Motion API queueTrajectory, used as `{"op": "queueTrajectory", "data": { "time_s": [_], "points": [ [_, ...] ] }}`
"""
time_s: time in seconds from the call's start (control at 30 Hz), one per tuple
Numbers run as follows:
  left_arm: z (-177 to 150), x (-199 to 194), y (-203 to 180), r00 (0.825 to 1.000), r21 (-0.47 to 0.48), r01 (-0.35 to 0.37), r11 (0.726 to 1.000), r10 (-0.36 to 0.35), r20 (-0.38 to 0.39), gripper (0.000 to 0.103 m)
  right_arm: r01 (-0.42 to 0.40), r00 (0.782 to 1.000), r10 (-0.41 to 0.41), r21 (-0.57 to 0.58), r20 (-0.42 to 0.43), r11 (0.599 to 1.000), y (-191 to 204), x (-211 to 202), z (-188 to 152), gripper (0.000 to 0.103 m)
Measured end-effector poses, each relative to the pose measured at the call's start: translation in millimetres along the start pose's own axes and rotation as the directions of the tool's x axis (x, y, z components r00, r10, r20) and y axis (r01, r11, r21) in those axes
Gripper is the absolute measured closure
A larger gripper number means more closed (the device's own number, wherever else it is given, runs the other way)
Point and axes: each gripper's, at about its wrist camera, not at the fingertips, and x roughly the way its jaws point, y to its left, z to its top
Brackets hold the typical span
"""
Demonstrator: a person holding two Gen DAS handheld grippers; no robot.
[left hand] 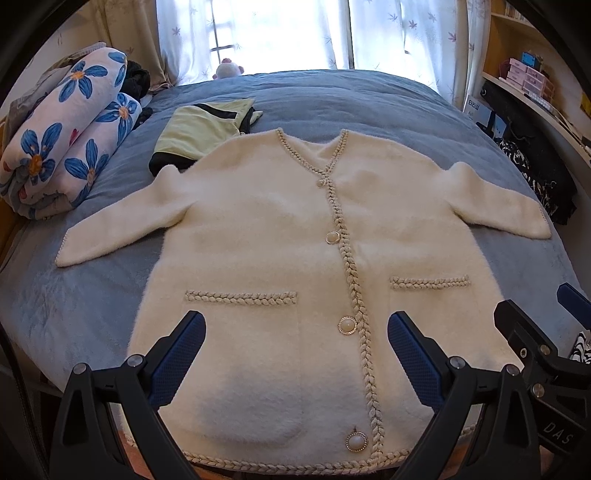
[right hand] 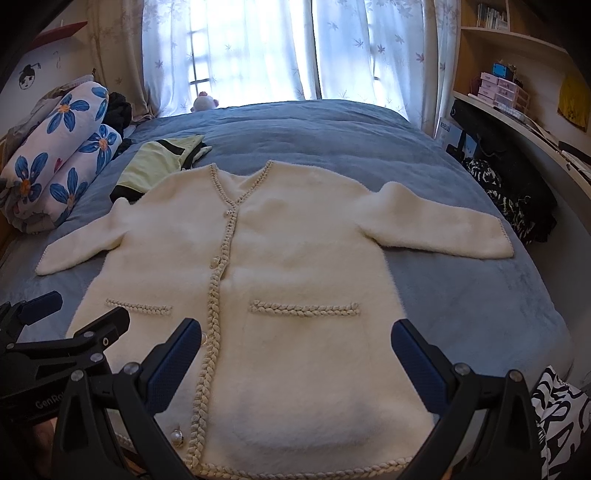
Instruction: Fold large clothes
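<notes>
A cream fluffy cardigan (left hand: 266, 236) (right hand: 295, 251) with braided trim, pearl buttons and two pockets lies flat and face up on the blue bedspread (left hand: 332, 99) (right hand: 332, 129), sleeves spread out to both sides. My left gripper (left hand: 295, 354) hovers open over the hem near the lower buttons, nothing between its blue pads. My right gripper (right hand: 295, 362) is open above the right pocket and hem. In the left wrist view the right gripper (left hand: 535, 317) shows at the right edge; in the right wrist view the left gripper (right hand: 66, 314) shows at the left.
A folded pale-green and black garment (left hand: 199, 129) (right hand: 155, 162) lies by the cardigan's left shoulder. A rolled flower-print quilt (left hand: 70, 136) (right hand: 59, 155) sits at the left. Shelves (right hand: 517, 99) and dark clothes (left hand: 535, 173) line the right side; a curtained window (left hand: 280, 33) is behind the bed.
</notes>
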Motion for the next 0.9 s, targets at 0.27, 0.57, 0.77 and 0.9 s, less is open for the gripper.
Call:
{"op": "queueTrajectory", "data": {
  "time_s": [0.27,0.57,0.77,0.9],
  "points": [
    [0.5,0.0,0.2,1.000,-0.001,0.003,1.000,-0.003,-0.002,0.005,-0.035,0.999,0.035,0.017,-0.001,0.999,-2.0,-2.0,3.0,0.000],
    [7.5,2.0,-2.7,1.000,0.002,0.013,1.000,-0.013,-0.003,0.005,-0.062,0.998,0.062,0.030,0.006,0.998,-6.7,-2.9,7.5,0.000],
    [8.5,2.7,-5.8,1.000,0.003,0.013,1.000,-0.013,-0.001,0.005,-0.068,0.998,0.068,0.029,0.011,0.997,-7.3,-2.8,9.1,0.000],
    [10.3,3.0,-5.5,1.000,0.003,0.016,1.000,-0.016,-0.003,0.005,-0.079,0.997,0.078,0.033,0.010,0.996,-8.1,-2.7,10.6,0.000]
  ]
}}
